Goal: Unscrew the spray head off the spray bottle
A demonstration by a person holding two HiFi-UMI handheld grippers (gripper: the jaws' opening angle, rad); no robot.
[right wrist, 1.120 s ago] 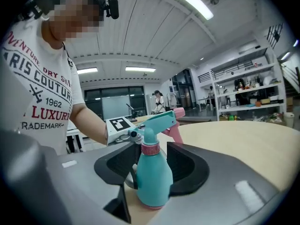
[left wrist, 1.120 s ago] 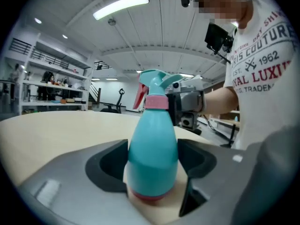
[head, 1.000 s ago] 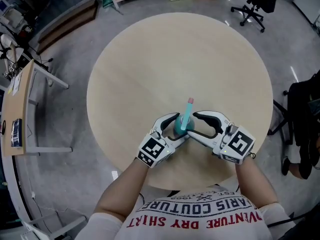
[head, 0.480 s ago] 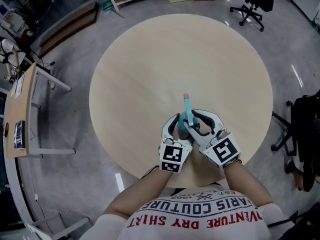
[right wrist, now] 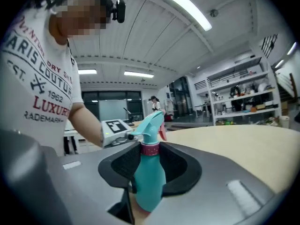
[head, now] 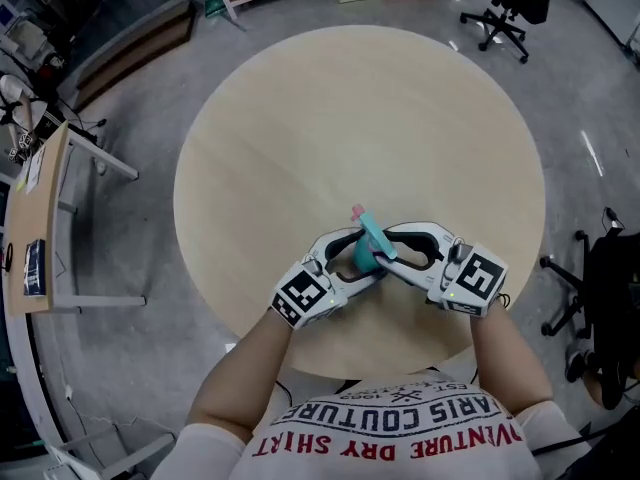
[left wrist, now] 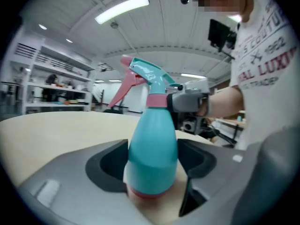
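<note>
Teal plastic spray bottle [head: 366, 253] with a spray head [left wrist: 151, 78], a pink collar [right wrist: 150, 149] and a pink trigger [left wrist: 123, 87].

Location: near the 6 o'clock edge of the round pale-wood bench [head: 300, 118], close to the person. It leans, with the nozzle pointing toward 11 o'clock.

Hold, left: the left hand-held gripper [left wrist: 152, 146] comes in from 8 o'clock. It is clamped on the wide lower body, one pad on each flank.

Hold, right: the right hand-held gripper [right wrist: 150, 154] comes in from 4 o'clock. Its jaws are closing on the pink collar, which sits between them with the pads meeting its sides.

Handling (judged):
- Weight: light. The wall is opaque, so the fill level cannot be told.
- Body: smooth and tapered, likely slippery and a little squeezable. A hold low on the widest part suits it best, with firm but not crushing pressure.
- Collar: stiff and apparently textured. This is the right place to apply the turn.
- Trigger and nozzle: thin and pivoting, so poor places to grip. Twisting there would probably flex the head rather than loosen the thread.
- Risk: the body may rotate inside the left pads if the thread is tight.
</note>
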